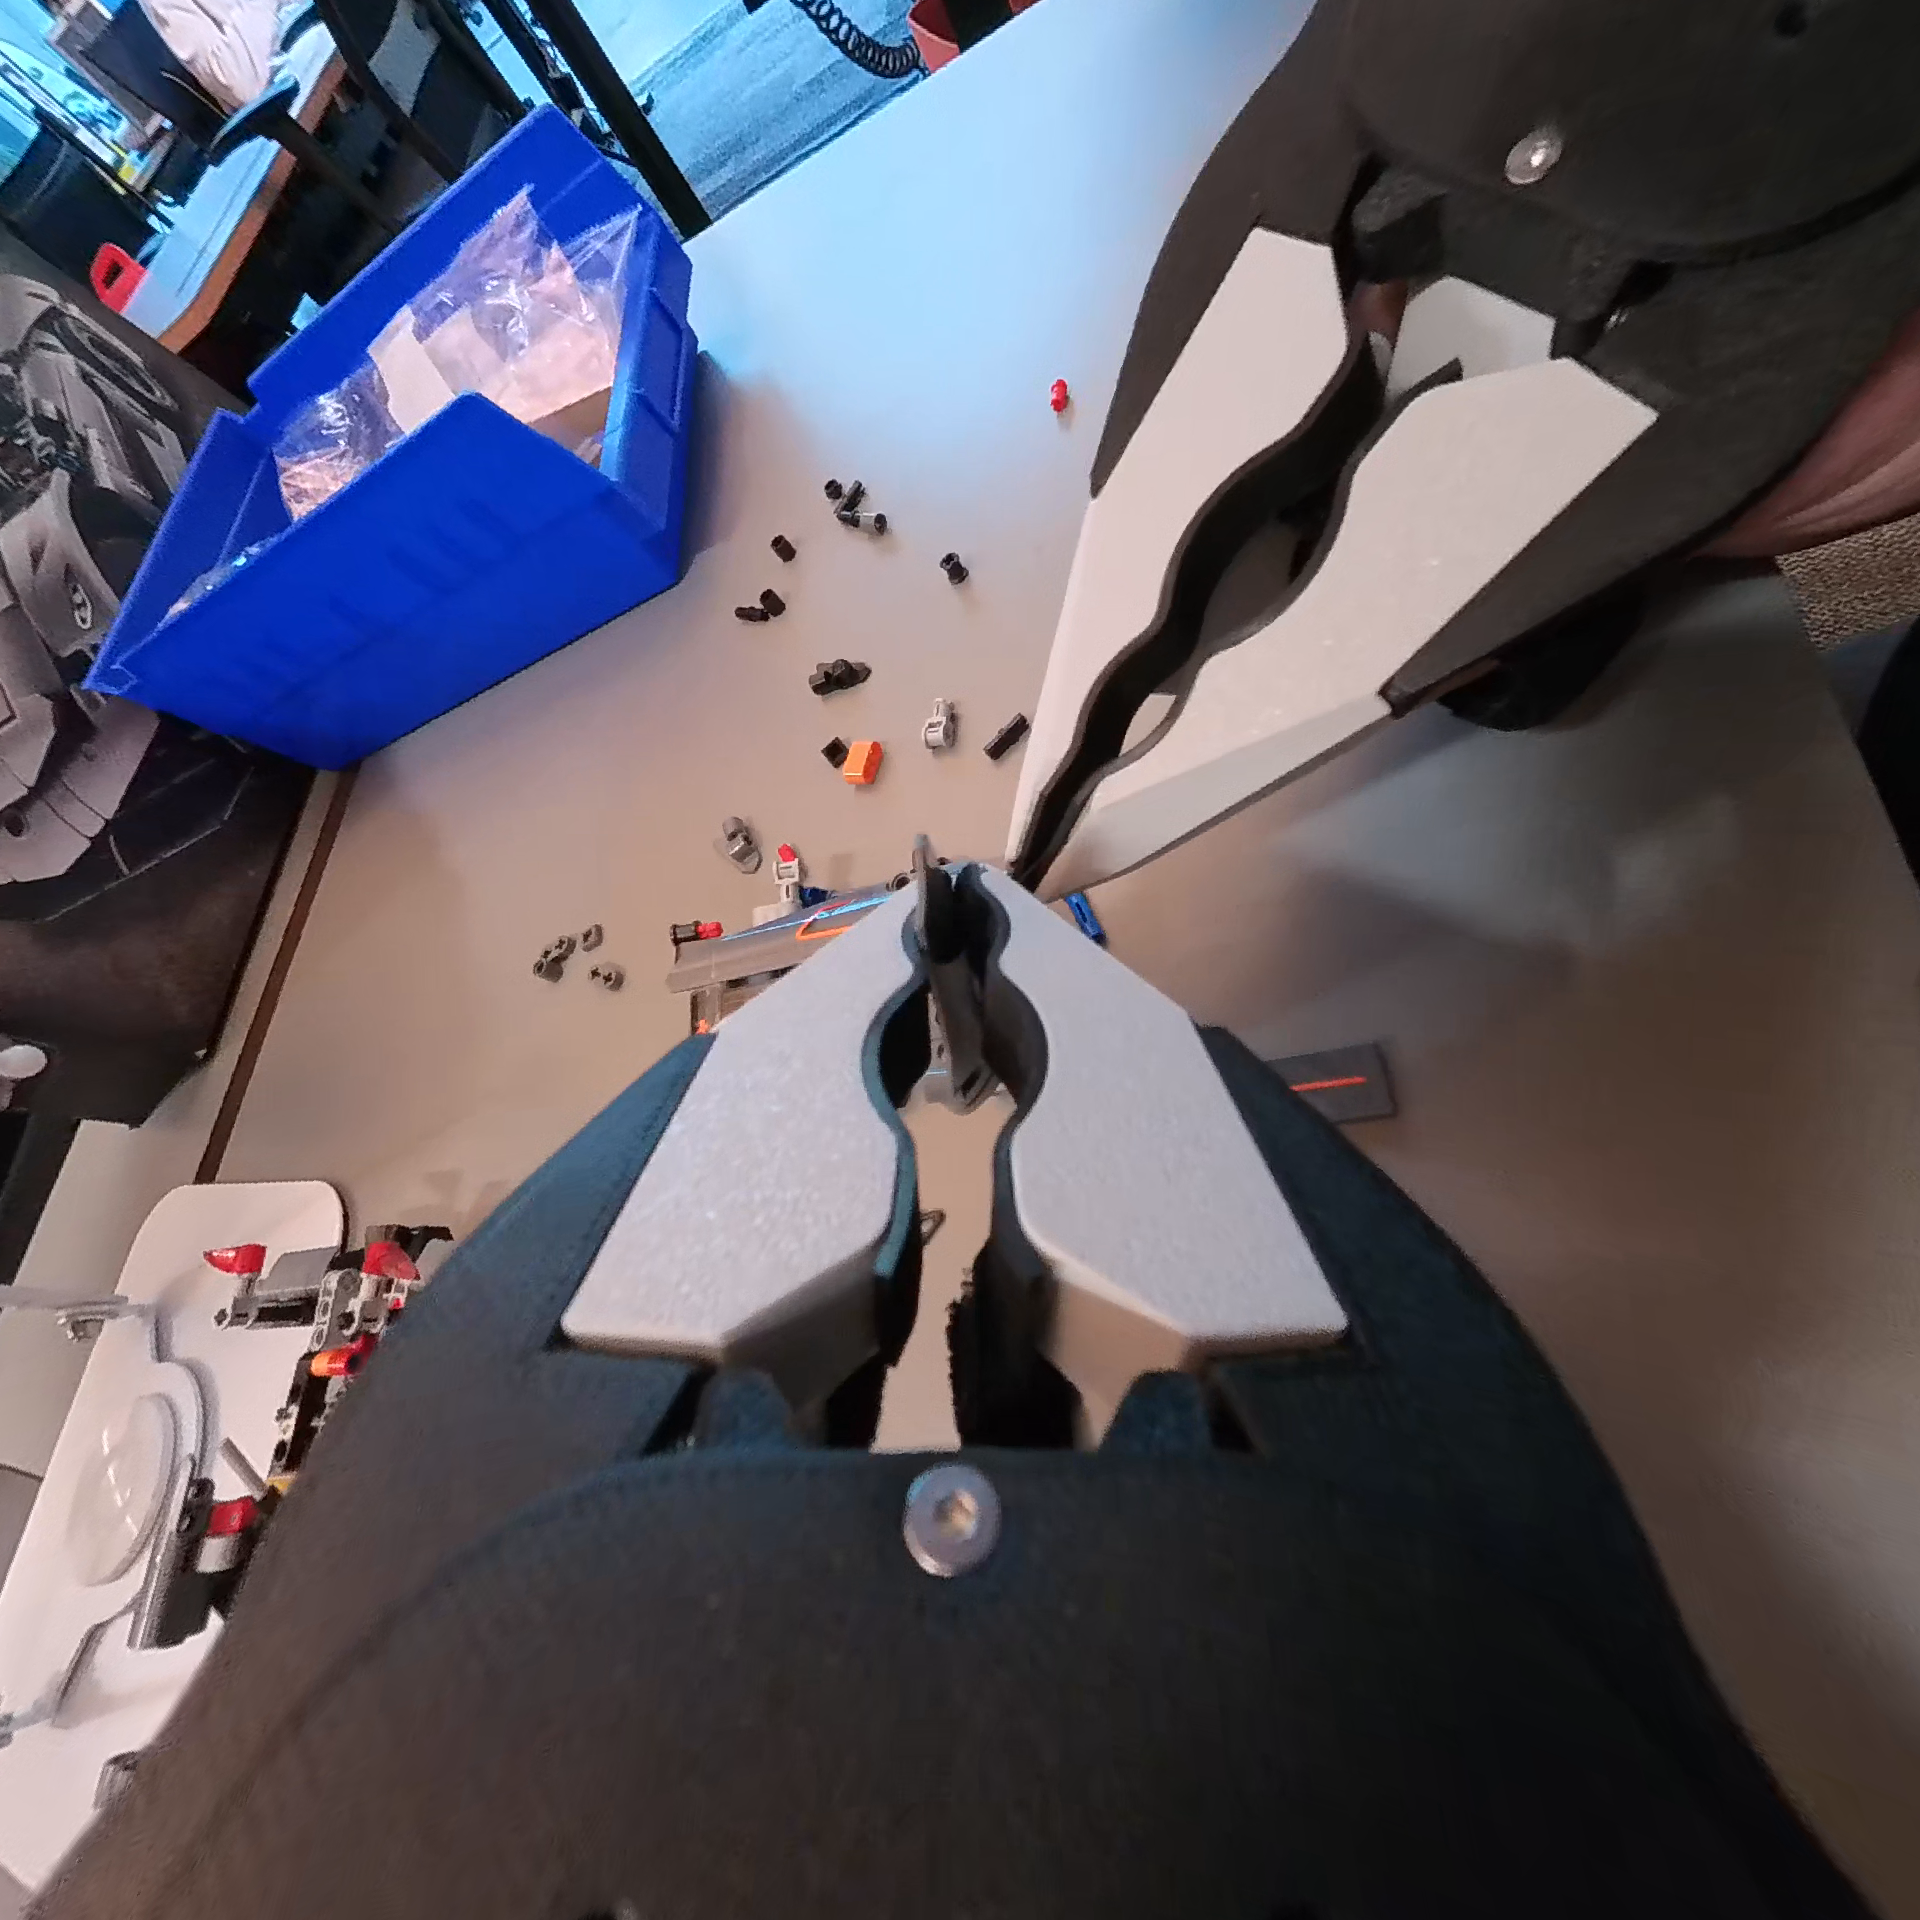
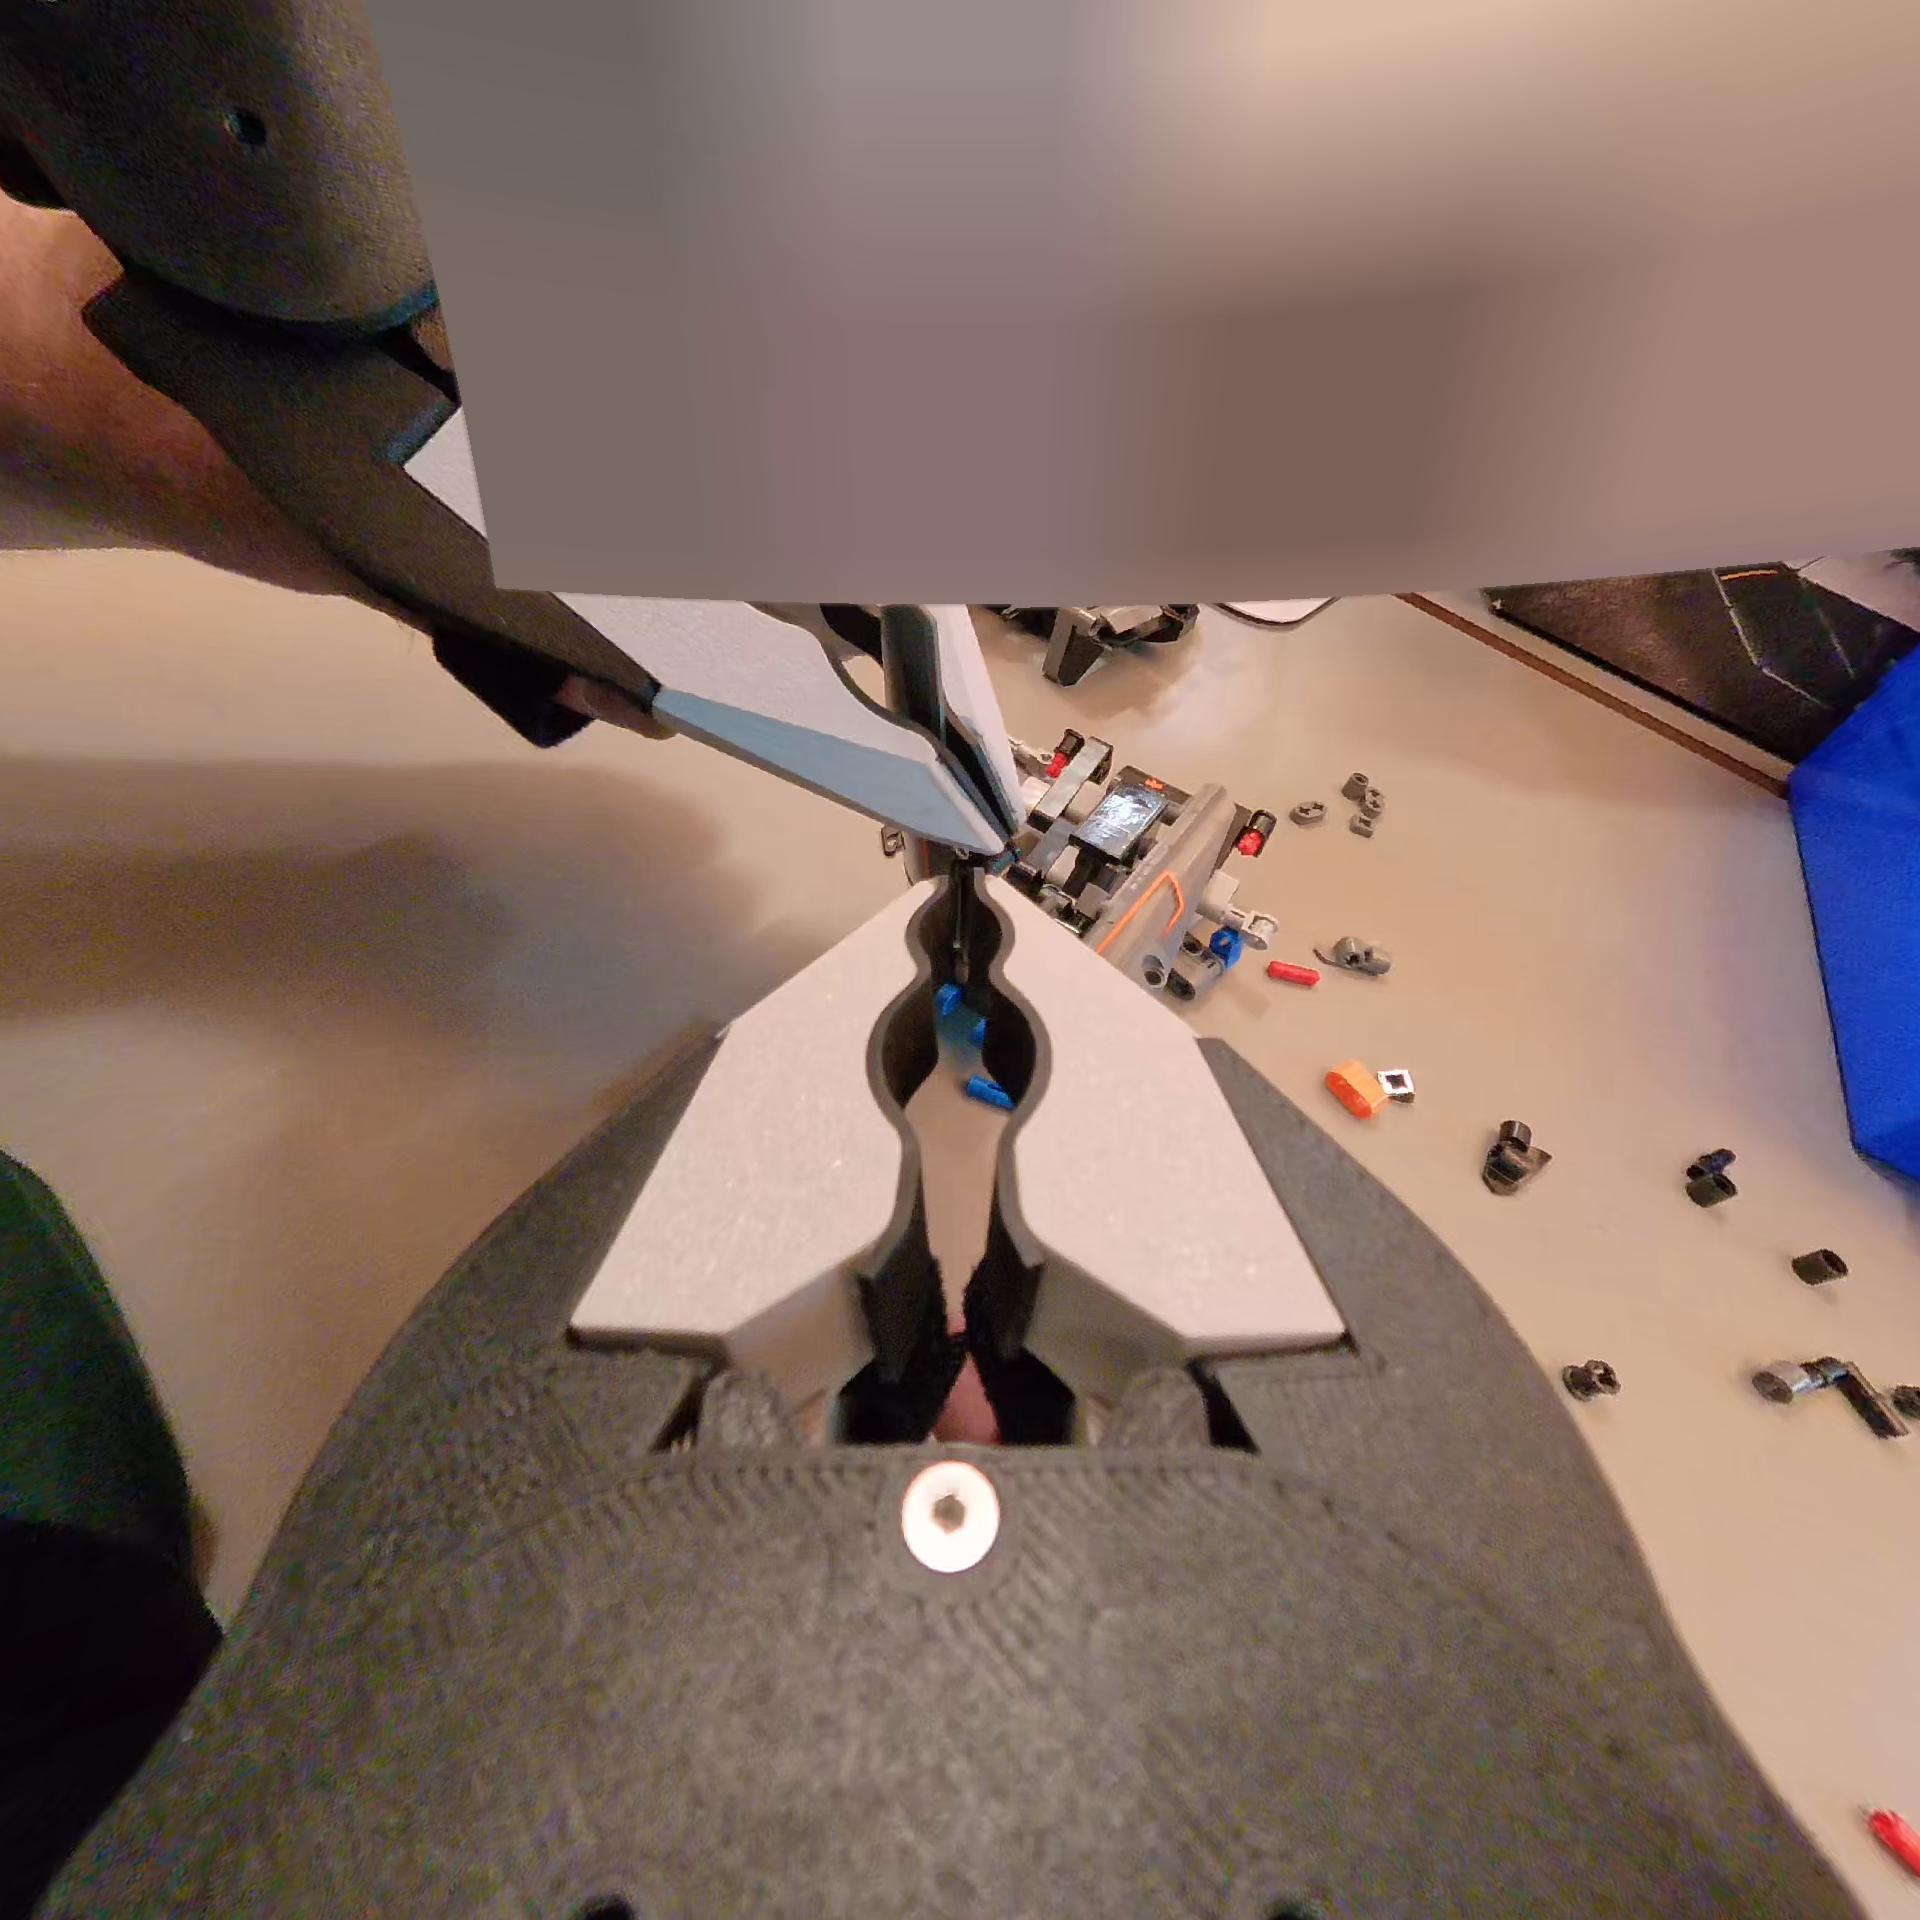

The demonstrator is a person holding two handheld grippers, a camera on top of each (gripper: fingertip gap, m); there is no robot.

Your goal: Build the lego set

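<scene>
My left gripper (image 1: 961, 883) is shut on a flat black lego piece (image 1: 948, 935) that stands up between its fingers. My right gripper (image 2: 961, 883) is shut on a thin black part (image 2: 961, 920), and blue pins (image 2: 951, 1013) show through the gap behind its tips. The two grippers meet tip to tip just above the table. In the left wrist view the right gripper (image 1: 1023, 862) comes in from the upper right. In the right wrist view the left gripper (image 2: 995, 833) comes in from the upper left. A grey lego assembly with an orange stripe (image 2: 1143, 883) lies right behind the tips and also shows in the left wrist view (image 1: 748, 951).
A blue bin (image 1: 416, 540) with clear bags stands at the back left. Loose black, grey, orange (image 1: 862, 758) and red (image 1: 1060, 393) parts lie scattered on the table (image 1: 1558, 1039). A white tray (image 1: 94, 1455) with a sub-assembly sits at lower left. A dark panel (image 1: 1340, 1086) lies to the right. Less than 4 cm separates the two grippers' tips.
</scene>
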